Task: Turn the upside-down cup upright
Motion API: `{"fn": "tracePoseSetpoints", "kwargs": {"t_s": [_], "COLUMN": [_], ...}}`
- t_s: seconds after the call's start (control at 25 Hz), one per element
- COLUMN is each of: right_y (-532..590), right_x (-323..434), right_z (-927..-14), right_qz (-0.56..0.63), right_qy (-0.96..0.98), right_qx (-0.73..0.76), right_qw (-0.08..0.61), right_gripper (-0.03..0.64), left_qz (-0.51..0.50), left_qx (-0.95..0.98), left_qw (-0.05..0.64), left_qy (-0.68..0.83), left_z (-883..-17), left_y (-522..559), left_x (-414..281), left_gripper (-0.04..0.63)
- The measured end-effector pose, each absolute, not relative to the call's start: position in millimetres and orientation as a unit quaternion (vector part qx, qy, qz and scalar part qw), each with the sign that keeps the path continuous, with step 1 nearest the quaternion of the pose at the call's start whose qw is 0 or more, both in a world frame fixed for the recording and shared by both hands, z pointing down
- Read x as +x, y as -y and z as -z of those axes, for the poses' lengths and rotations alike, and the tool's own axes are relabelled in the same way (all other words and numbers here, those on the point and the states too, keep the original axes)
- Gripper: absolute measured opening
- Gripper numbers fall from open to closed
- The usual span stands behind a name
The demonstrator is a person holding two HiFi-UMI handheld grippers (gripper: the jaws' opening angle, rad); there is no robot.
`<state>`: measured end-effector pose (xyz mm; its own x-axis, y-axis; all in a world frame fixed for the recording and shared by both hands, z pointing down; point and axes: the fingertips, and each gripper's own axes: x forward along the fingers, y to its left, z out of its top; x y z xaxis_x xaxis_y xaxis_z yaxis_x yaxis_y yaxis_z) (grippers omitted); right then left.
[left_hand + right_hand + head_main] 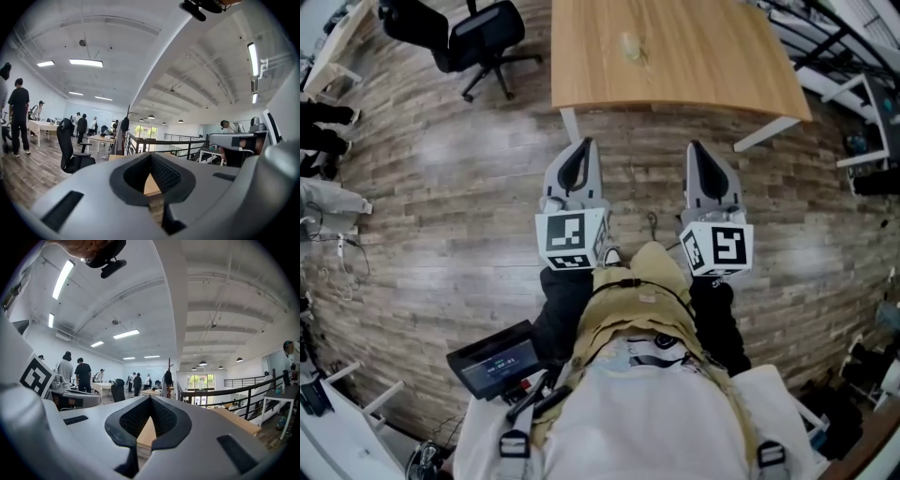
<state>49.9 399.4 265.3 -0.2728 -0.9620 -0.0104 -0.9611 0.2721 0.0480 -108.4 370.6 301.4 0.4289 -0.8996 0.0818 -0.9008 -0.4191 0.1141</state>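
Quick one: we're standing on the plank floor [441,187] facing the wood counter [703,75], w/ both tools held level and pointed at it. Left tool [584,145] and right tool [695,148] sit side by side in front of us, over the floor and well short of the counter's near edge. Each one's marker cube [572,239] is at our end.

The cup [630,45] is a small pale thing on the counter, toward the far side, approx mid-width, on its own. It's too small and blurry to say which way up it is, tbh. Only the head view shows it, and it's well apart from both tools.

Left gripper view: jaws are together, tips meeting, gripping nothing. There's just the little diamond gap btw the black ribbed pads [164,173], and thru it we see a strip of counter. Right gripper view is the same deal: jaws closed tip to tip, pads [136,417] w/ nothing btw them, counter showing thru the gap.

Other stuff: a black office chair [483,37] is on the floor left of the counter. A small screen [497,361] hangs at our left hip. People [82,373] are standing around desks in the bg.
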Motion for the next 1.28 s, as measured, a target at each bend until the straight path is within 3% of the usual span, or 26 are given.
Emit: {"fn": "tracePoseSetpoints", "kwargs": {"t_s": [0.56,1.28], "right_y": [-302.8,-5.8], "right_x": [66.0,133.3], "right_z": [-290.7,-322.1], "right_qz": [0.013,-0.054], "right_qy": [0.804,0.833], "right_qx": [0.595,0.551], "right_qw": [-0.003,0.016], "right_gripper": [0.021,0.021], "left_qz": [0.0,-0.047], "left_qx": [0.818,0.819], "left_qw": [0.059,0.069], "left_qy": [0.572,0.567], "left_z": [-317.1,-307.6], "left_y": [-284.3,11.3], "left_x": [-115.2,-32.1], "left_gripper": [0.002,0.002]}}
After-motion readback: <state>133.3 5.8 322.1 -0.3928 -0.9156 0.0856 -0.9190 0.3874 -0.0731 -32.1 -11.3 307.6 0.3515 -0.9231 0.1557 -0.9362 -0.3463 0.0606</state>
